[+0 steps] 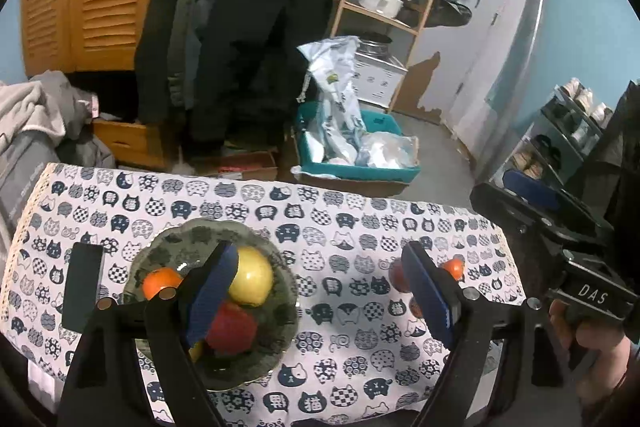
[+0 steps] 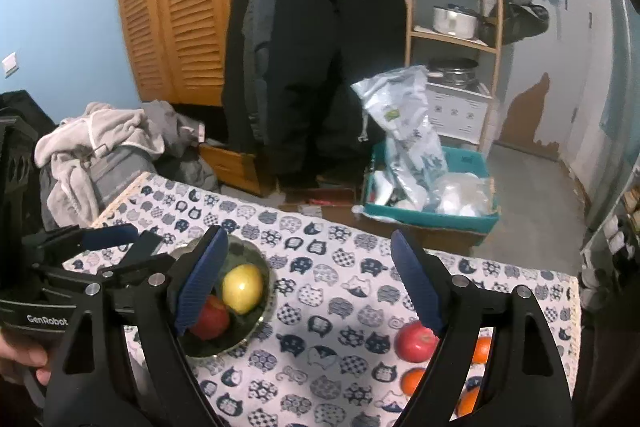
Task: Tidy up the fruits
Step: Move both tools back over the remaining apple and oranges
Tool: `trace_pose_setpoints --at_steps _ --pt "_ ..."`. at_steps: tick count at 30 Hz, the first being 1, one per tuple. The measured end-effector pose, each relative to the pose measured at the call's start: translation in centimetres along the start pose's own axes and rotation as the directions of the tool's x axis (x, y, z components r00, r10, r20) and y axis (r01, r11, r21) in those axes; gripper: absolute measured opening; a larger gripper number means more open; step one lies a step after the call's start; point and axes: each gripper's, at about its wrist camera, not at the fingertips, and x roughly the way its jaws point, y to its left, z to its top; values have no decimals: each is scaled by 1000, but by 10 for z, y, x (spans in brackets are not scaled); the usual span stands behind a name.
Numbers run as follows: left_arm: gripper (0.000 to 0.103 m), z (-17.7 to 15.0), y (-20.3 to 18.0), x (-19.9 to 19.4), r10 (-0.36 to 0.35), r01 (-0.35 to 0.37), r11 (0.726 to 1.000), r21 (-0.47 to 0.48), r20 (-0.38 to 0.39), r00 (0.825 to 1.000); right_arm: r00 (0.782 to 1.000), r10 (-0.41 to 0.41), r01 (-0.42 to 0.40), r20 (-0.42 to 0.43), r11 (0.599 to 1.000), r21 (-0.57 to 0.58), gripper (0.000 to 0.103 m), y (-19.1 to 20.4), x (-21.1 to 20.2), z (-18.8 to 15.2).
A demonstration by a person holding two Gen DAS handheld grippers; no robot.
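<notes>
A green glass bowl (image 1: pixel 280 291) on the cat-print tablecloth holds a yellow apple (image 1: pixel 252 277), a red apple (image 1: pixel 234 331) and an orange (image 1: pixel 160 283). My left gripper (image 1: pixel 316 295) is open and empty, just above the bowl's right side. In the right wrist view the bowl (image 2: pixel 262 315) lies left, with the yellow apple (image 2: pixel 242 287) and red apple (image 2: pixel 210 317). My right gripper (image 2: pixel 310 283) is open and empty above the cloth. A loose red apple (image 2: pixel 416 341) and several oranges (image 2: pixel 414 381) lie at the table's right, partly behind the right finger.
A black flat object (image 1: pixel 82 287) lies left of the bowl. The table's far edge (image 1: pixel 240 179) drops to a floor with a teal bin (image 1: pixel 360 167), cardboard and hanging coats. The right gripper's body (image 1: pixel 560 247) shows at the right of the left wrist view.
</notes>
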Motion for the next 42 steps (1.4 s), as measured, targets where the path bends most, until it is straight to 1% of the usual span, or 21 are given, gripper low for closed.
trace_pose_setpoints --at_steps 11,18,22,28,36,42 --pt "86 -1 -47 9 -51 52 996 76 -23 998 999 -52 51 11 998 40 83 -37 -24 -12" --pt "86 -3 -72 20 -70 76 991 112 -55 996 995 -97 96 13 994 61 83 -62 -37 -22" --pt "86 -4 -86 27 -92 102 988 118 -82 992 992 -122 121 6 989 83 83 -79 -43 -29" --pt "86 -10 -110 39 -108 126 980 154 -118 987 987 -163 163 -14 981 109 83 -102 -49 -43" --pt "86 -17 -134 59 -140 170 974 152 -190 972 978 -204 207 -37 968 142 83 -130 -58 -58" --pt "86 -18 -153 63 -149 183 968 173 -193 970 973 -227 232 -46 959 165 83 -147 -66 -67"
